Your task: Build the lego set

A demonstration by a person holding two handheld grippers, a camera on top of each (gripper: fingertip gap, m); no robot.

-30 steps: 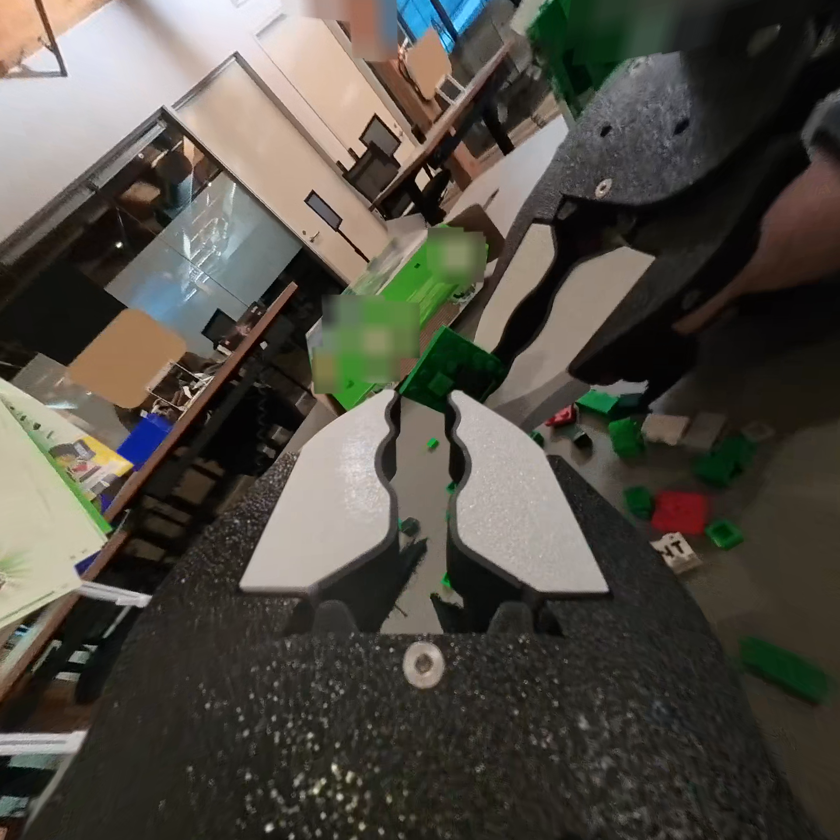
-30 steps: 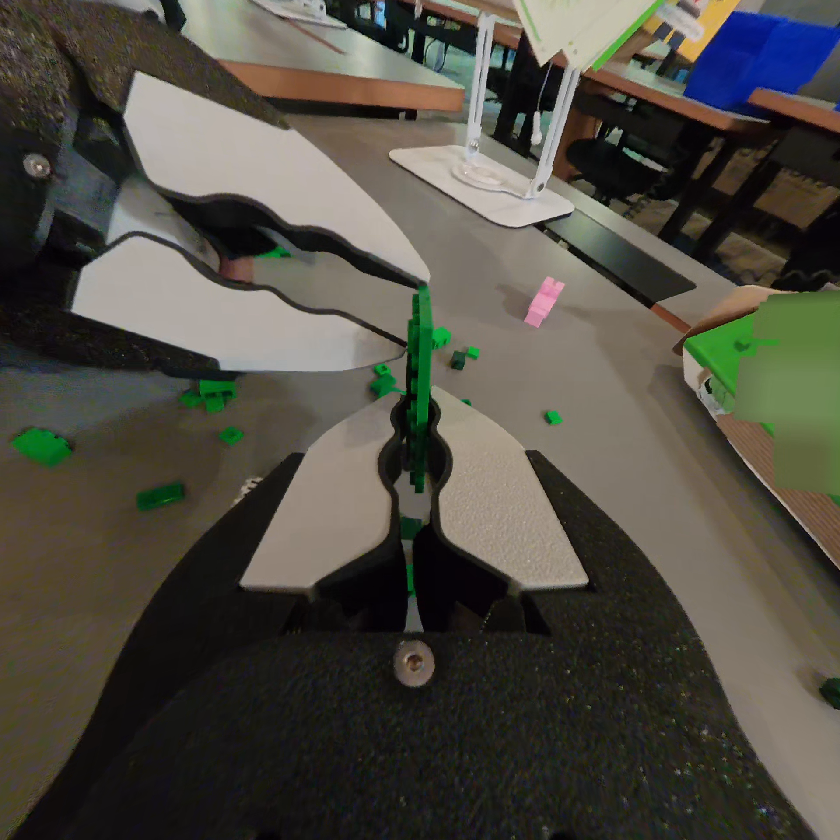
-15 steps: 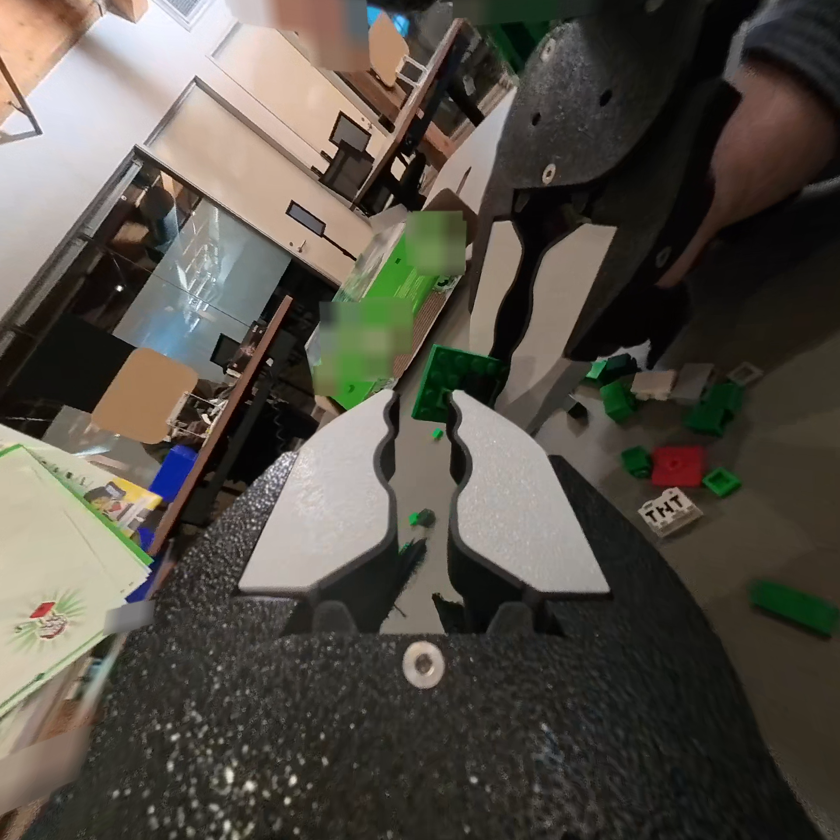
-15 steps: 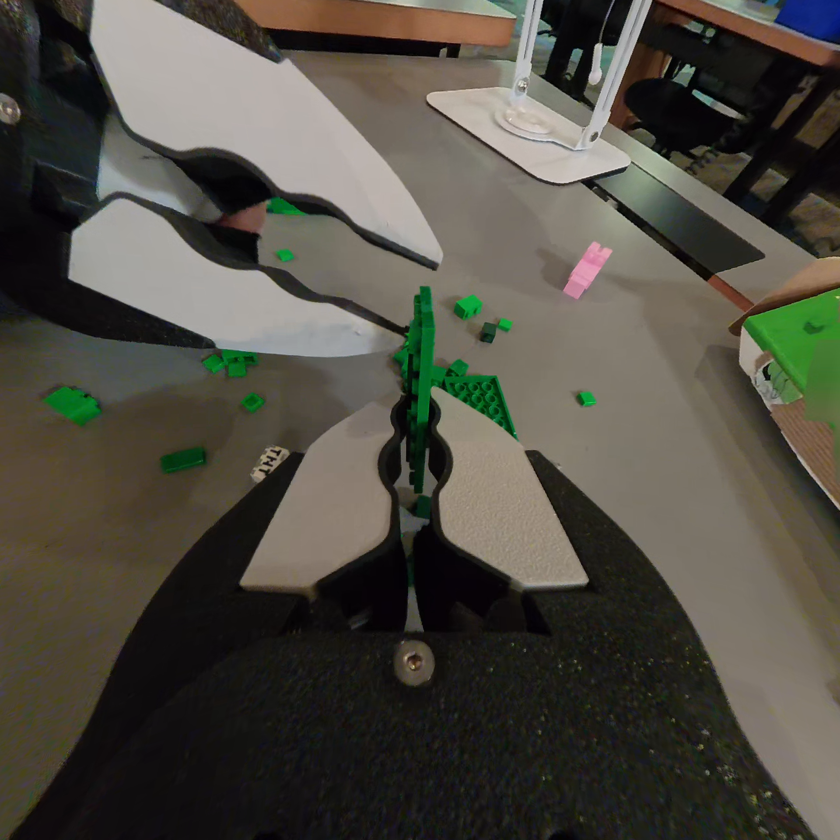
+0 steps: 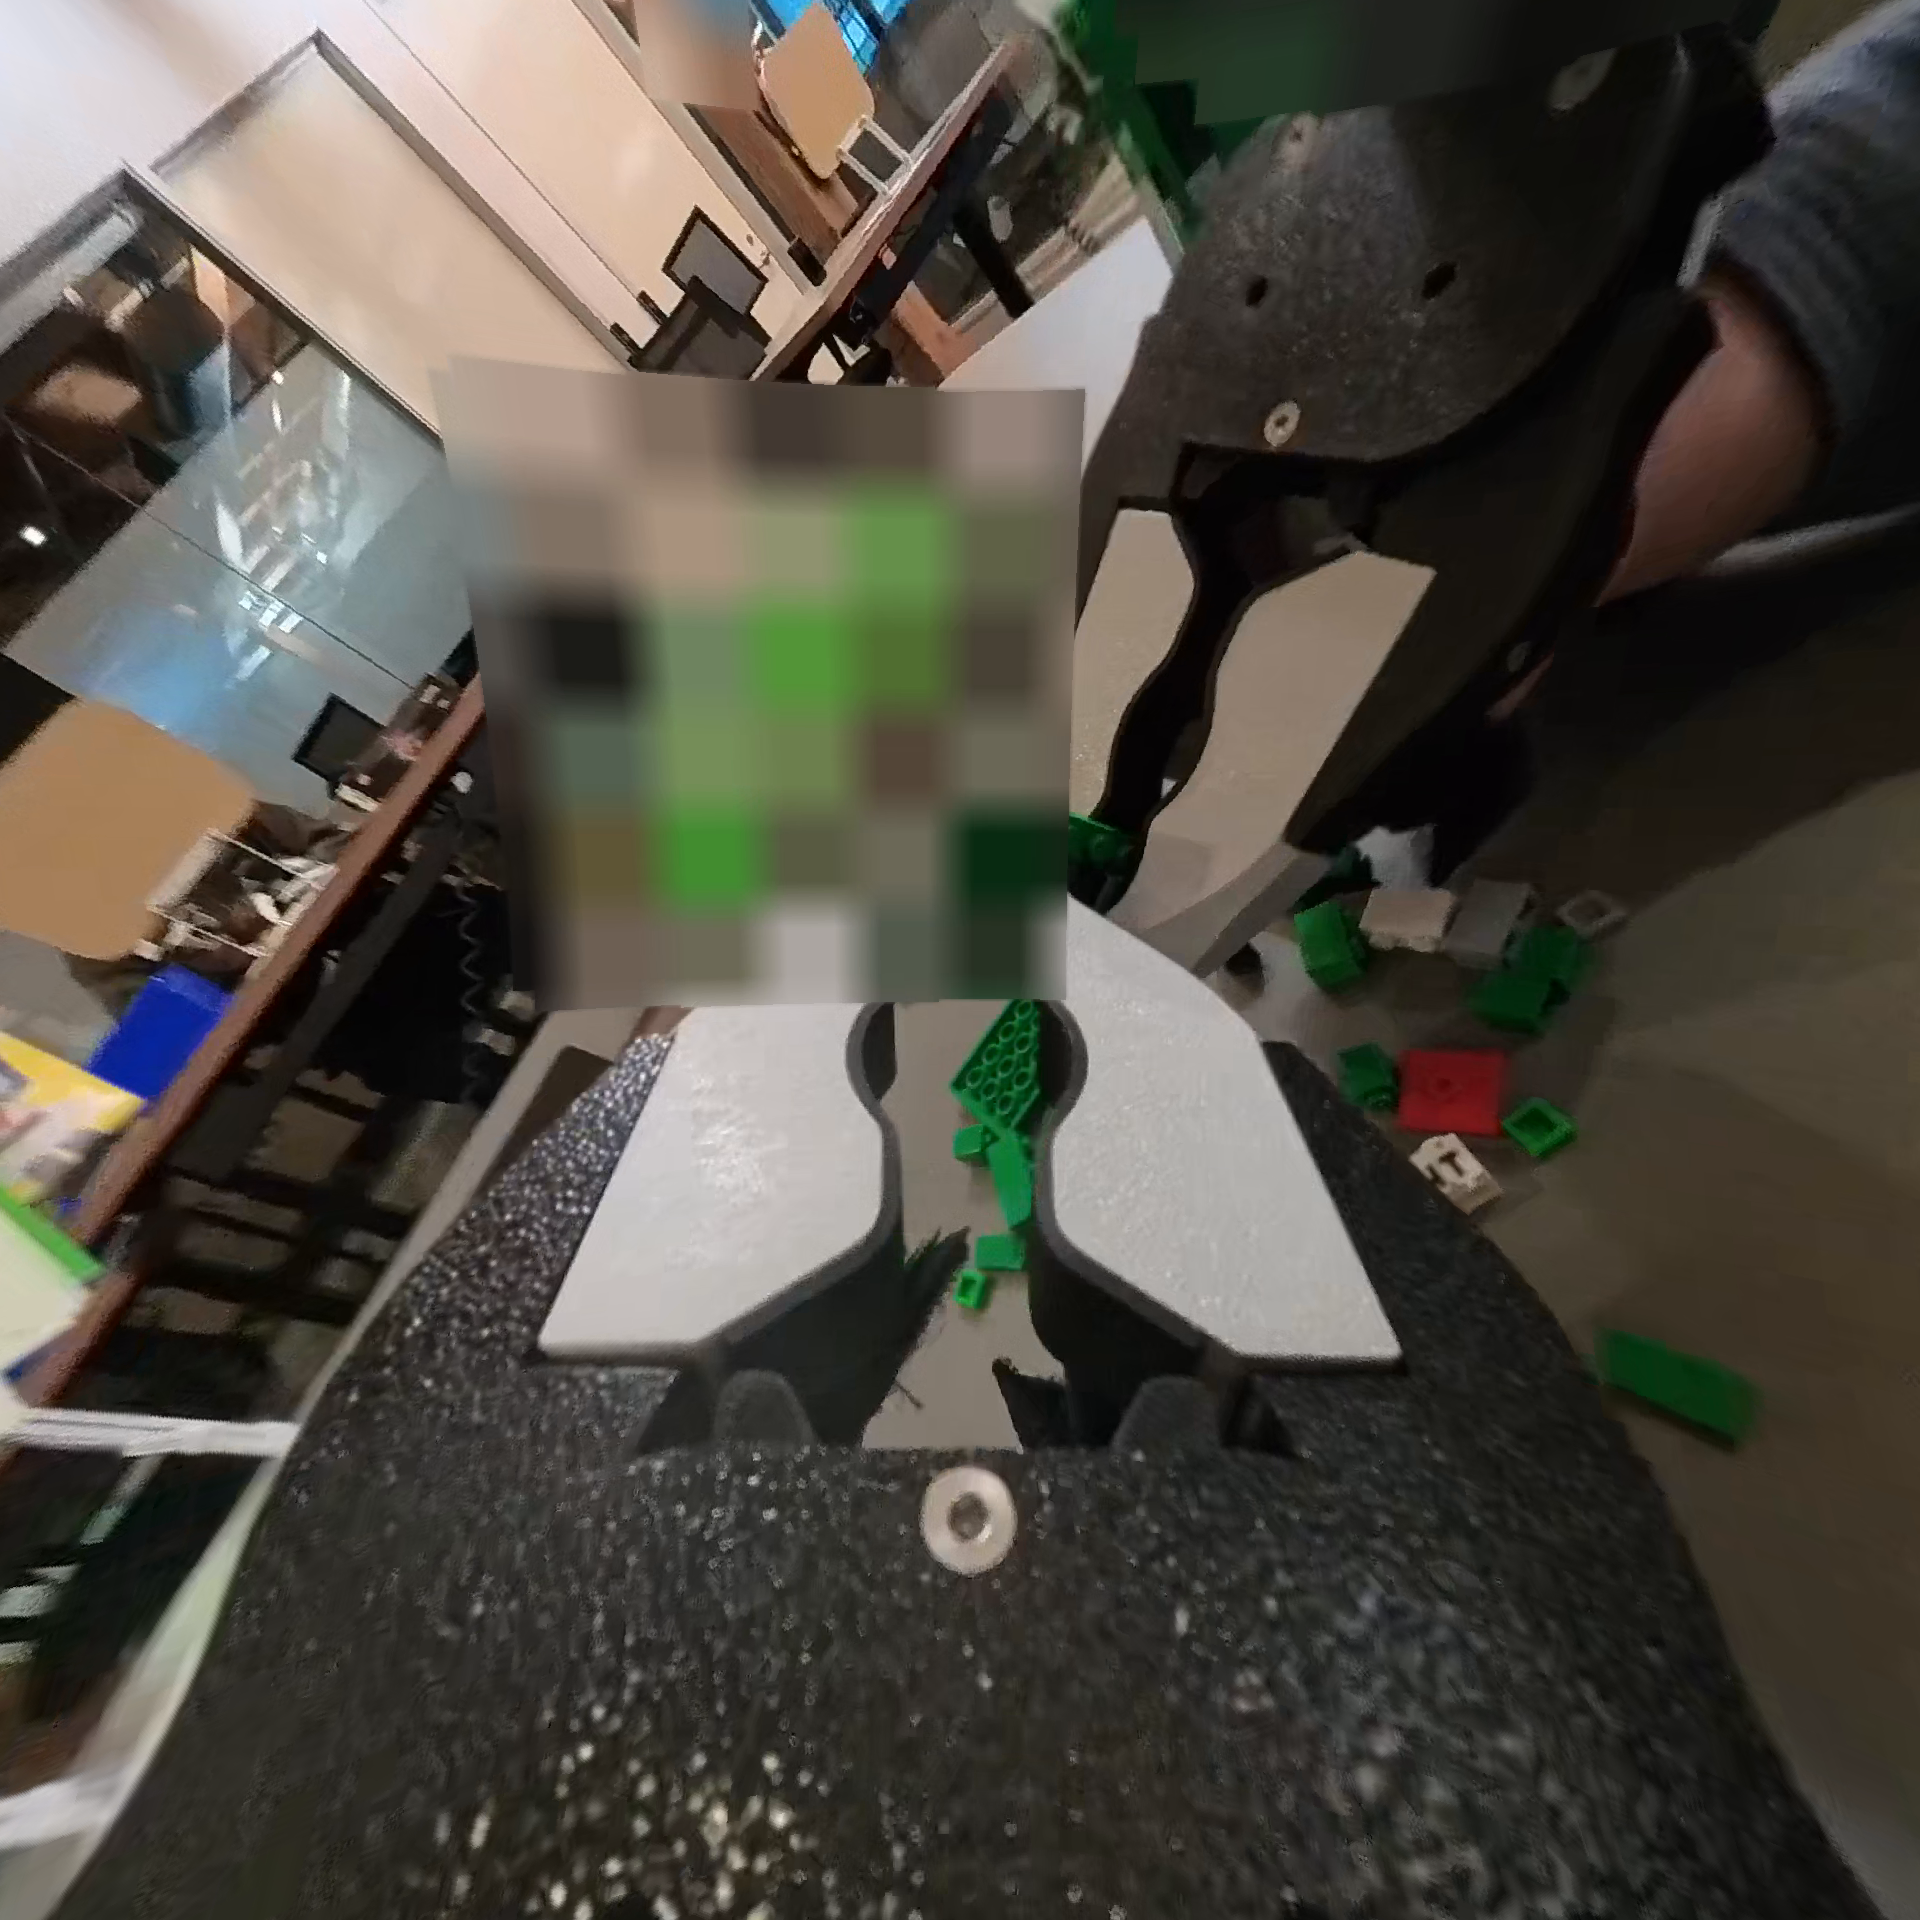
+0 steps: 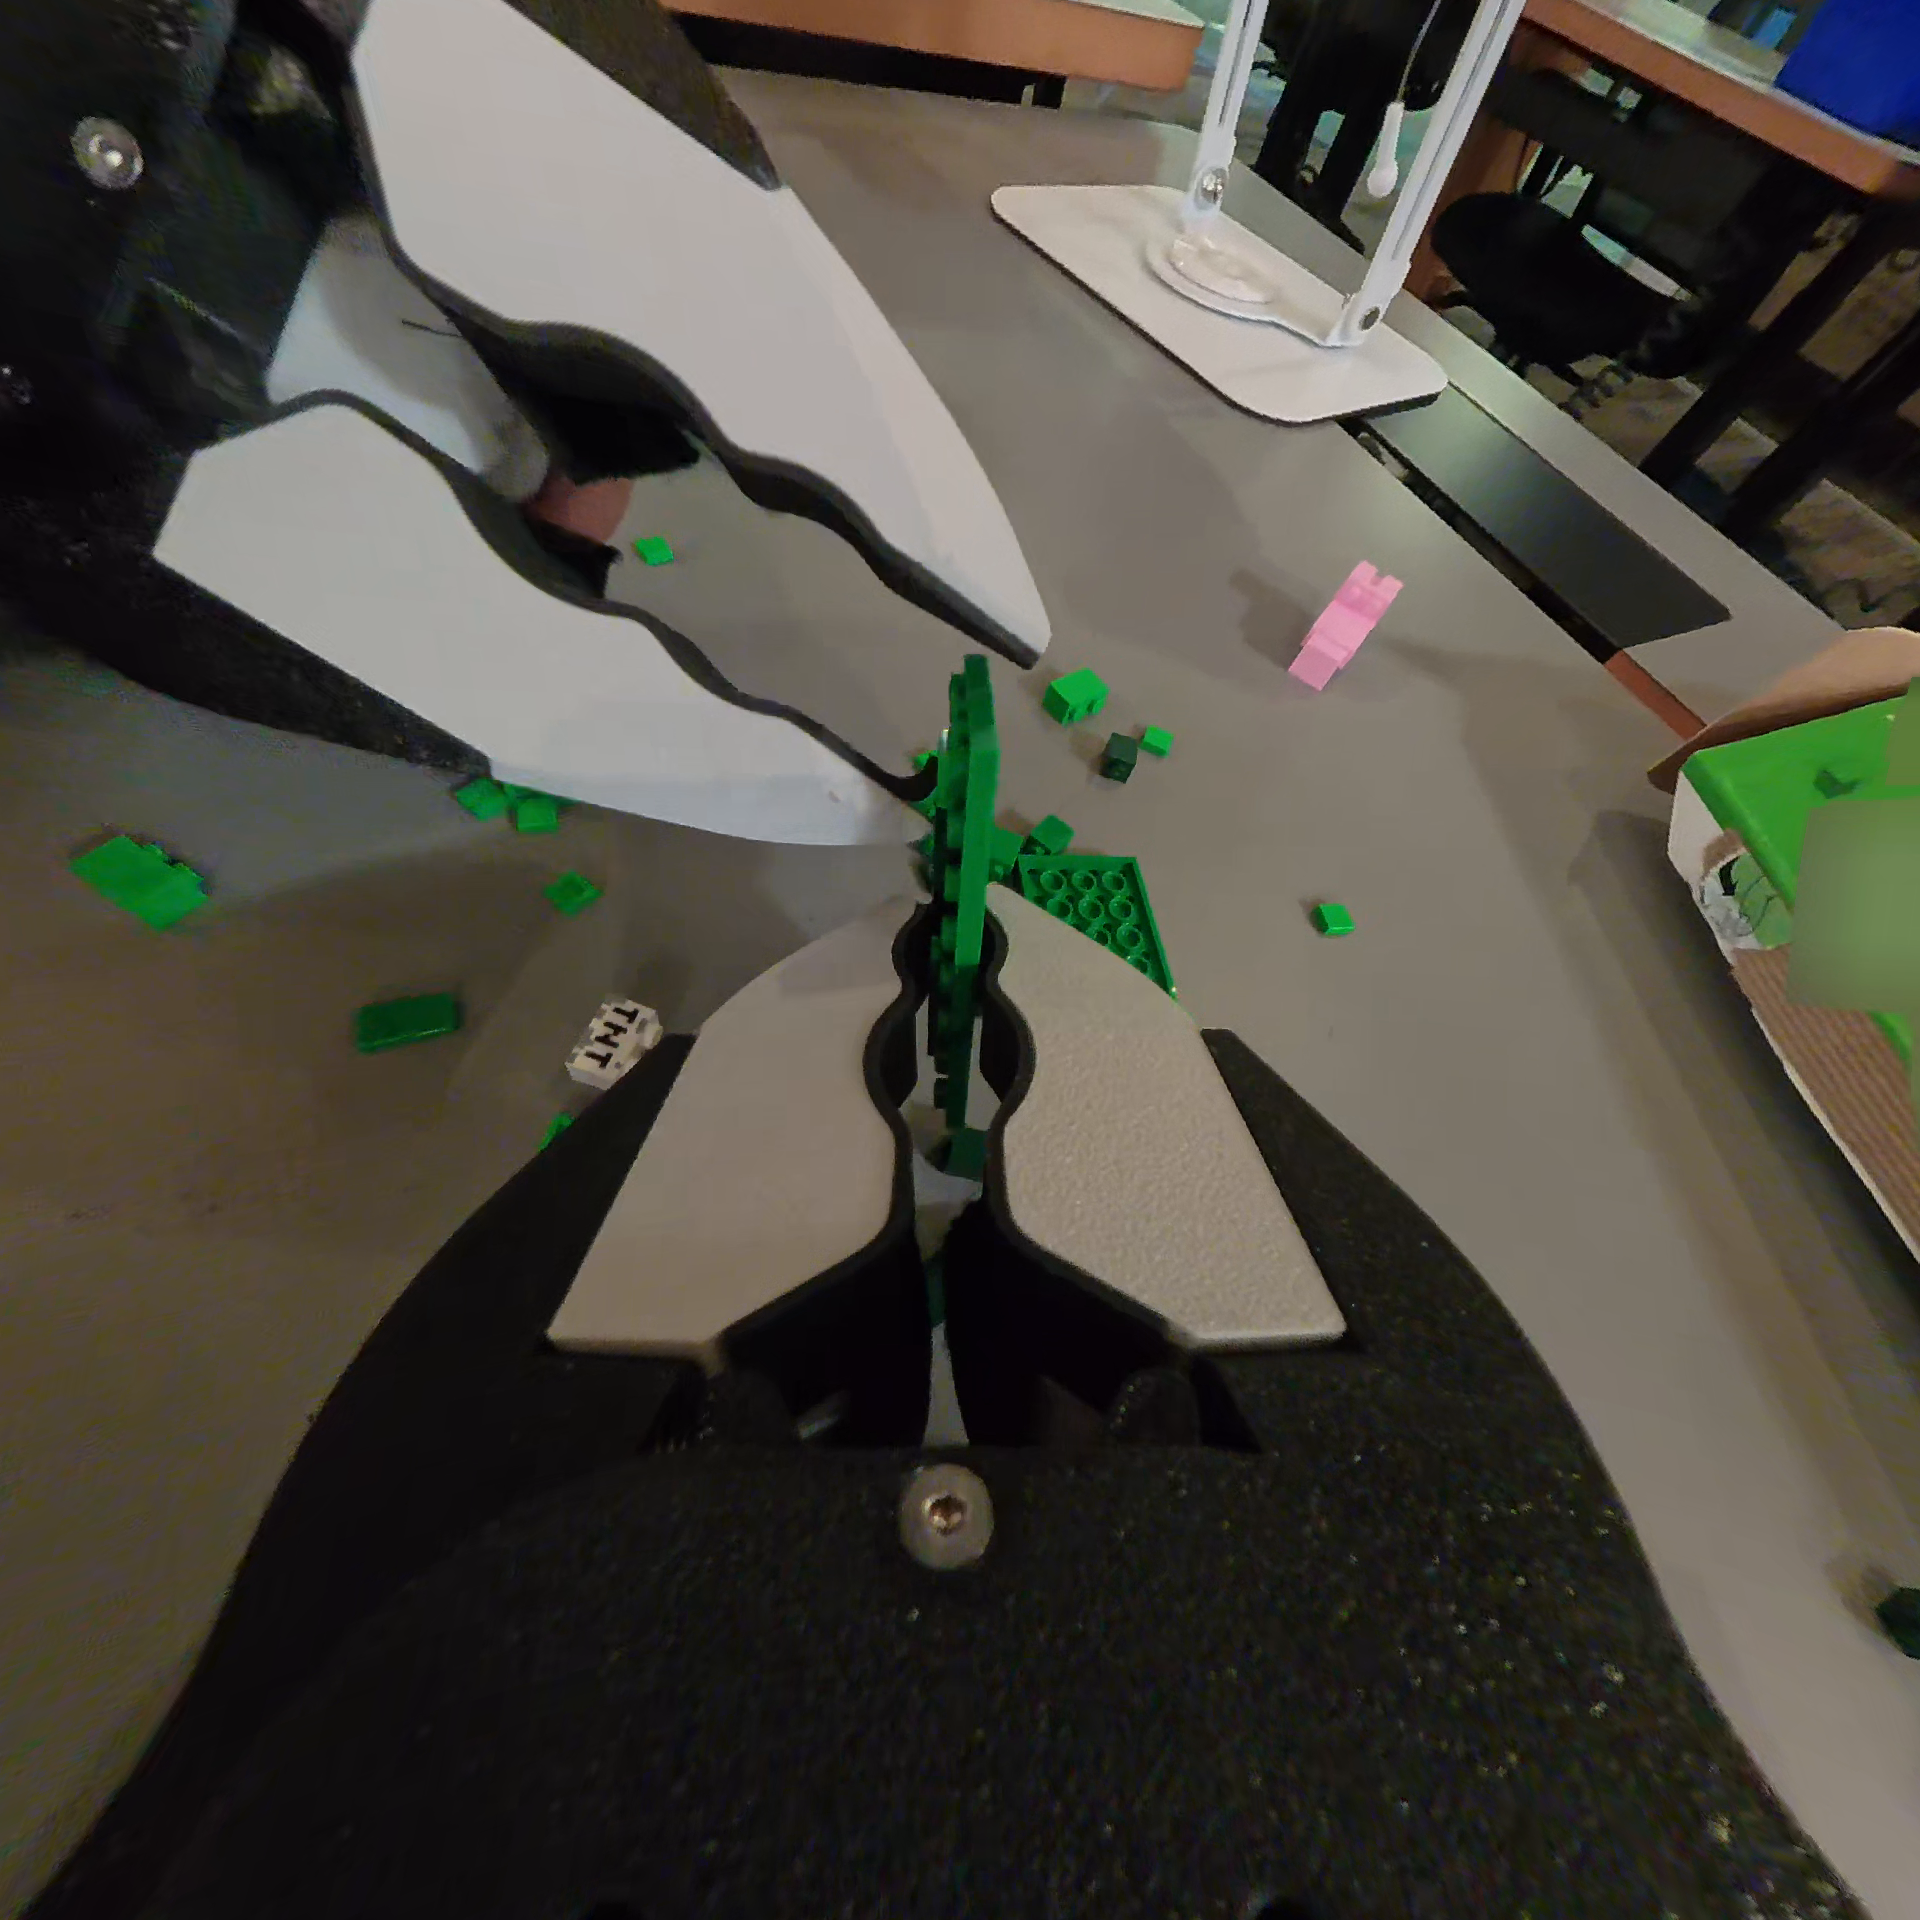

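Right gripper (image 6: 951, 935) clamps an upright green plate (image 6: 966, 790) | left gripper (image 6: 966, 727) spread apart, empty, tip touching plate | bricks scattered on grey tabletop (image 6: 1351, 1091)

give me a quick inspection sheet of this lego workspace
surface: grey table, matte, no spills seen
job's things: green plate assembly held on edge; green wedge plate flat on the table beside it
clutter: loose green bricks, red tile, pink piece, printed white brick
grippers: right gripper shut on the assembly; left gripper open, one fingertip touching it
cables: nothing seen
surroundings: white stand, open cardboard box, other desks behind
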